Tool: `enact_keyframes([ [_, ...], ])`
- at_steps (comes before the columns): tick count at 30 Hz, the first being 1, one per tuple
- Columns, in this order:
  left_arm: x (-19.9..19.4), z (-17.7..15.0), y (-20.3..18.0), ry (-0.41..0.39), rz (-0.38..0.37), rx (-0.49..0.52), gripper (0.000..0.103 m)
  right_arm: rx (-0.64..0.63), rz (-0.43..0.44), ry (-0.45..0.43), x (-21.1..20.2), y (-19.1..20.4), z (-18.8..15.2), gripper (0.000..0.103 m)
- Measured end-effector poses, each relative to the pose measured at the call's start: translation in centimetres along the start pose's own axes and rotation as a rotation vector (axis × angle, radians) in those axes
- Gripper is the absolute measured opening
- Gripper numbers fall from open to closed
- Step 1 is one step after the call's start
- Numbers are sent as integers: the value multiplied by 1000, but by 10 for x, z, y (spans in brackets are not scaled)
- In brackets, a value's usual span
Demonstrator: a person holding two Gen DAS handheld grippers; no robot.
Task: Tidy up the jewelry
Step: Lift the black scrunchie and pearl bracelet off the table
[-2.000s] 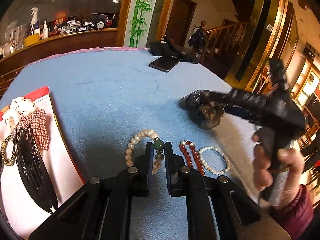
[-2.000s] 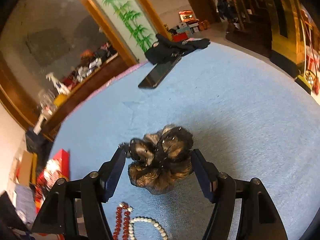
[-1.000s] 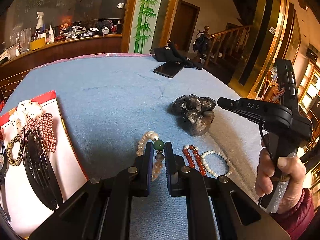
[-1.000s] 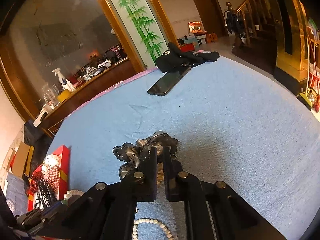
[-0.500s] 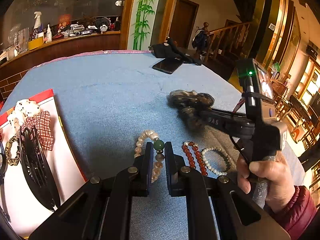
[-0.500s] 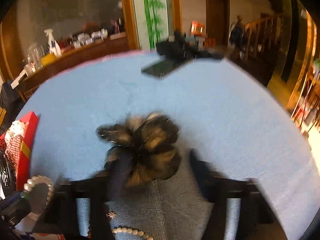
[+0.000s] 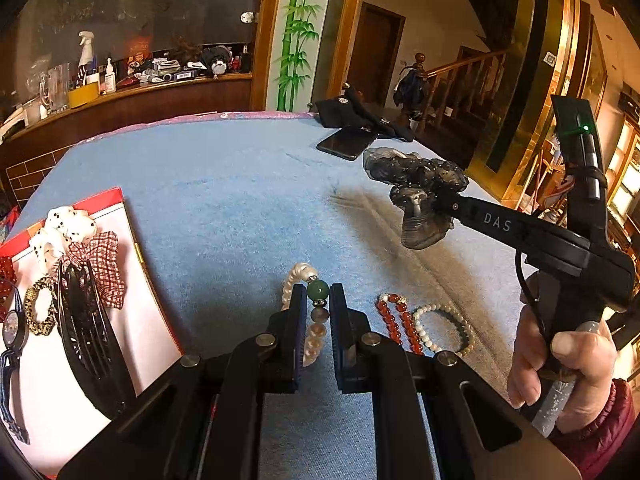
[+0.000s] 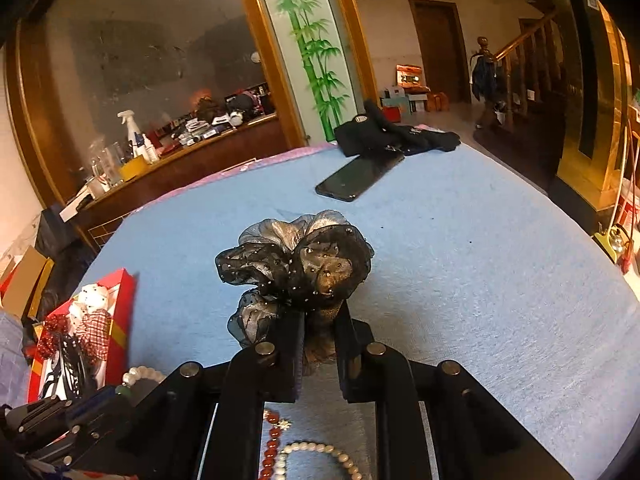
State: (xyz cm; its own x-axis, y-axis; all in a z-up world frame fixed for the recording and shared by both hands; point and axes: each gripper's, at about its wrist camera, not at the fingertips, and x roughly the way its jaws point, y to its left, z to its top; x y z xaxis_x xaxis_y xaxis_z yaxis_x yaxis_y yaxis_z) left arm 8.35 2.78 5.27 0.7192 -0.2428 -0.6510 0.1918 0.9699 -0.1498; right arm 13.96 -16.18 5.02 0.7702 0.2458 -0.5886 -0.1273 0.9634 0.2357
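Jaws of the right gripper point(image 8: 318, 334) are pinching 1 black scrunchie point(image 8: 296, 260) above the table point(image 8: 480, 280); the left gripper point(image 7: 318, 314) is clamping 1 pearl bracelet point(image 7: 298, 280). Only the left view is showing 2 more bracelets point(image 7: 424, 326).

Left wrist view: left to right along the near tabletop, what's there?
Black claw hair clip in the white-lined red box → pearl bracelet with a green bead, gripped by the left gripper → red bead bracelet → pale cream bead bracelet → right gripper, holding the sheer black scrunchie aloft.
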Motion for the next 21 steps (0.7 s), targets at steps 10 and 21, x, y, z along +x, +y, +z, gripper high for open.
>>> enact_keyframes([
  [10,-3,1,-2,-13,11,11,10,0,15,-3,-5,2,-3,14],
  [21,-21,7,3,-62,9,-18,10,45,57,-26,-22,3,-3,14],
])
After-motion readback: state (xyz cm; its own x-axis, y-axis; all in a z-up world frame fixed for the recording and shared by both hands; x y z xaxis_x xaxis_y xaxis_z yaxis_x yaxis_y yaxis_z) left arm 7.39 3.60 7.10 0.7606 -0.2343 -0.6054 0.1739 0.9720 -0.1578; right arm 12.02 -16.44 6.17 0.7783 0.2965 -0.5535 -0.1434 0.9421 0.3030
